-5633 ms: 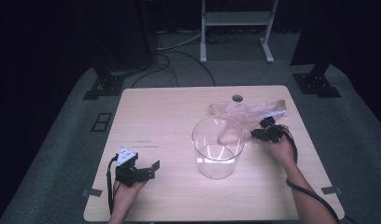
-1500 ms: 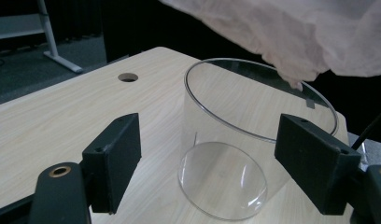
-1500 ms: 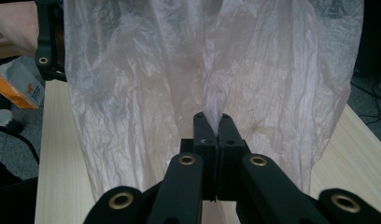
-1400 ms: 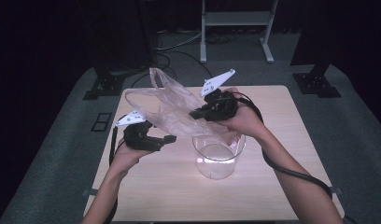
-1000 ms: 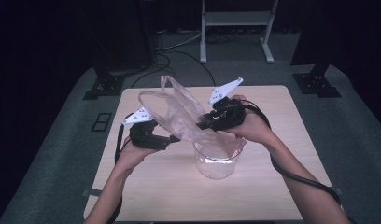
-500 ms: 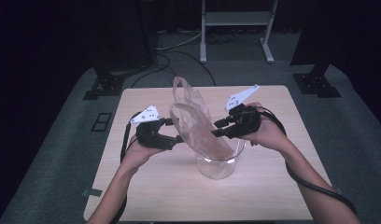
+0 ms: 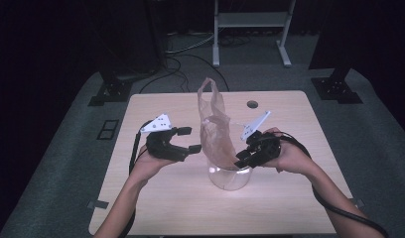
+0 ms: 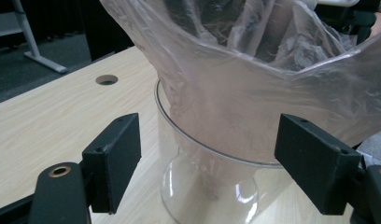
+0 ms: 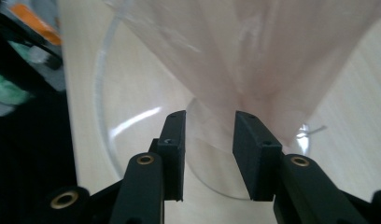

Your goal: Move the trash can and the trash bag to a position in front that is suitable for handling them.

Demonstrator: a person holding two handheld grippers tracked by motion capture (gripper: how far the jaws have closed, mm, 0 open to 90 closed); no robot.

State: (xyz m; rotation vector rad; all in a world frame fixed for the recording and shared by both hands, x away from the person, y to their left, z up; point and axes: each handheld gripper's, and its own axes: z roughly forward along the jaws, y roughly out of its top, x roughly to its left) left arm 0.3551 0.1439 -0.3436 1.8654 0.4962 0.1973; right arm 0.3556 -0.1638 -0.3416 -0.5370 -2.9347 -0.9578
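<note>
Centrally, a thin translucent plastic bag stands with its lower end inside a clear glass jar, which sits near the middle of the wooden worktop. Most of the bag is above the rim, rising toward 12 o'clock with one handle loop at its top.

In the high view, the left claw is at 9 o'clock of the bag, just beside it. Its jaws are spread wide and grip nothing, and in the left gripper view they frame the jar and the bag's bulging side without touching either. The right claw is at the jar's rim at 3 o'clock, angled down toward the mouth. Its jaws have just been closing and now stand narrow. In the right gripper view a clear gap shows between them, and the bag's tapered end lies just past the tips, not pinched. A round hole lies in the worktop at 1 o'clock of the jar.

Step in hand, as judged: stuffing the bag into the jar, at an early stage.

Next move, as judged: the upper folds should be pressed down through the mouth, and the jar may need steadying because it could tip.
</note>
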